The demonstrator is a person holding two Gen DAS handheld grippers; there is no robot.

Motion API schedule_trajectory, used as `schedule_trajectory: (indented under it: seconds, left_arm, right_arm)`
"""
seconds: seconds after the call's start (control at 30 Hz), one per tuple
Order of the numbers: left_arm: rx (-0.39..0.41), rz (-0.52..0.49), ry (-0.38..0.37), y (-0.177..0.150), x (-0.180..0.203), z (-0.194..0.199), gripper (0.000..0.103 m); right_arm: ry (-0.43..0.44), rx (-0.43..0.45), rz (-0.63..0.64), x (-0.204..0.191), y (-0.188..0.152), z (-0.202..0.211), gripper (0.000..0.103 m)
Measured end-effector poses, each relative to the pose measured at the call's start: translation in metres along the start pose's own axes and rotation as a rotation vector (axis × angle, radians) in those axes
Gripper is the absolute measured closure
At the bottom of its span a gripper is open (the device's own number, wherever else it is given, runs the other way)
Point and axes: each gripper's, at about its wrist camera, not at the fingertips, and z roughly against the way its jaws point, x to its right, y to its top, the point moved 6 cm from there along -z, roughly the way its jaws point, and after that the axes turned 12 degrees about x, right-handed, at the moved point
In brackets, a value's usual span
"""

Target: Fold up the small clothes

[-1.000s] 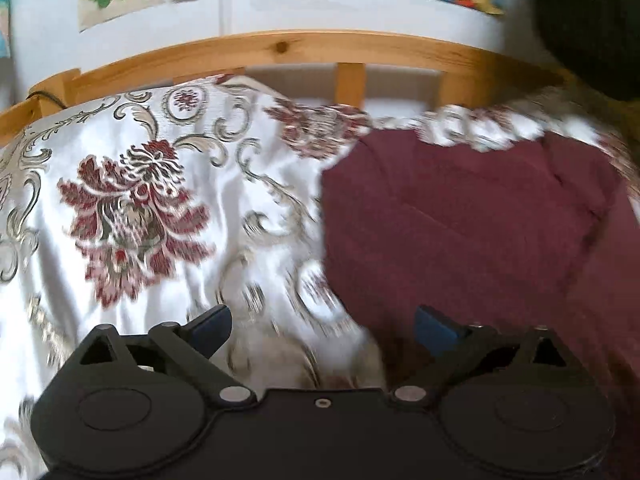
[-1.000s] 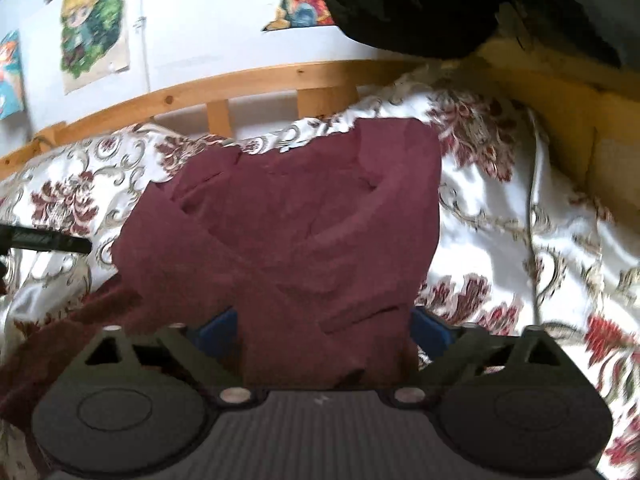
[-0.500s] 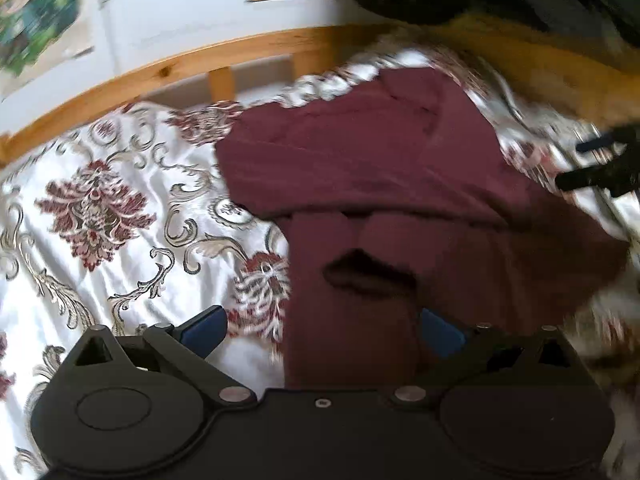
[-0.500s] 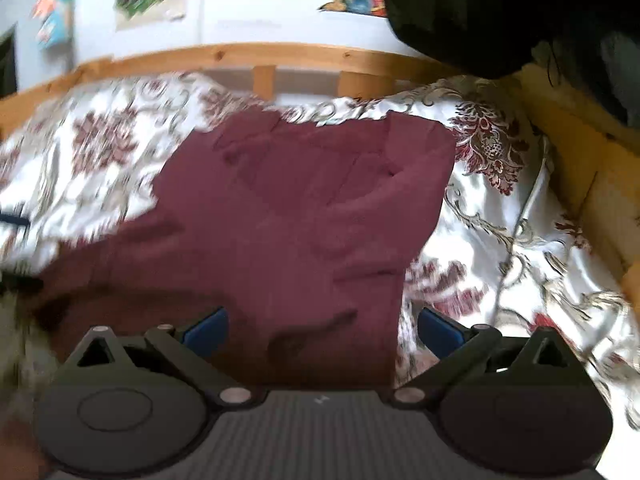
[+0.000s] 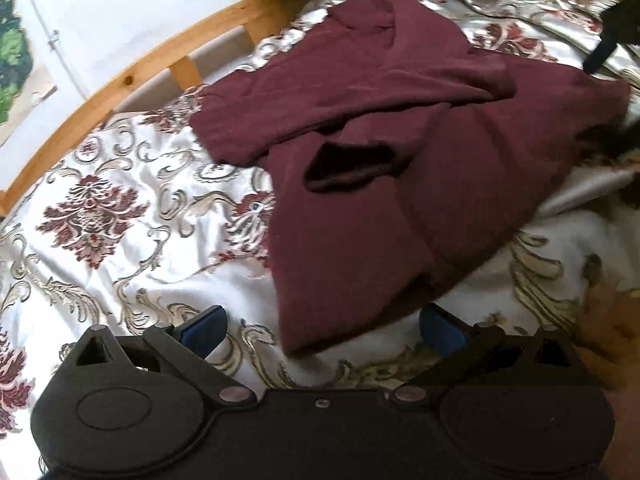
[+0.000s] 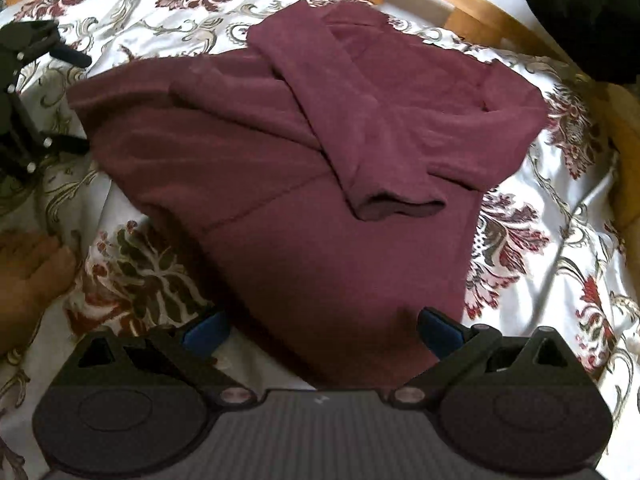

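A maroon long-sleeved sweater (image 5: 380, 152) lies on the floral bedspread, with both sleeves folded across its body. It also shows in the right wrist view (image 6: 320, 168). My left gripper (image 5: 322, 326) is open and empty, with the sweater's near hem corner lying between its blue pads. My right gripper (image 6: 322, 328) is open and empty, its pads on either side of the sweater's bottom hem. The left gripper also shows at the left edge of the right wrist view (image 6: 24, 92).
The white bedspread (image 5: 120, 208) with red and gold flowers covers the bed. A wooden bed rail (image 5: 132, 80) runs along the far side, with a wall behind it. A dark bundle (image 6: 580, 12) sits at the top right. A bare hand (image 6: 28, 272) rests at the left.
Both views have swung and pulled back toward the sweater's bottom hem. The sweater now lies more spread out below both grippers. Both grippers stayed open.
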Motion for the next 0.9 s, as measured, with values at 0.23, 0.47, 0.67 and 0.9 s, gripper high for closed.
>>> schedule_trajectory:
  seconds: [0.23, 0.47, 0.67, 0.9]
  left_arm:
    - [0.142, -0.378, 0.089, 0.0, 0.028, 0.008, 0.001]
    - [0.173, -0.412, 0.124, -0.003, 0.029, 0.009, 0.0]
    - [0.19, -0.505, 0.115, -0.005, 0.03, 0.013, 0.001]
    - [0.173, -0.606, 0.111, -0.011, 0.025, 0.02, 0.0]
  right_arm:
    - [0.027, -0.001, -0.041, 0.004, -0.003, -0.003, 0.0]
    - [0.039, 0.0, -0.038, 0.008, -0.002, -0.007, 0.0]
    - [0.041, 0.001, -0.048, 0.009, -0.002, -0.007, 0.0]
    - [0.033, 0.005, -0.036, 0.006, -0.001, -0.006, 0.0]
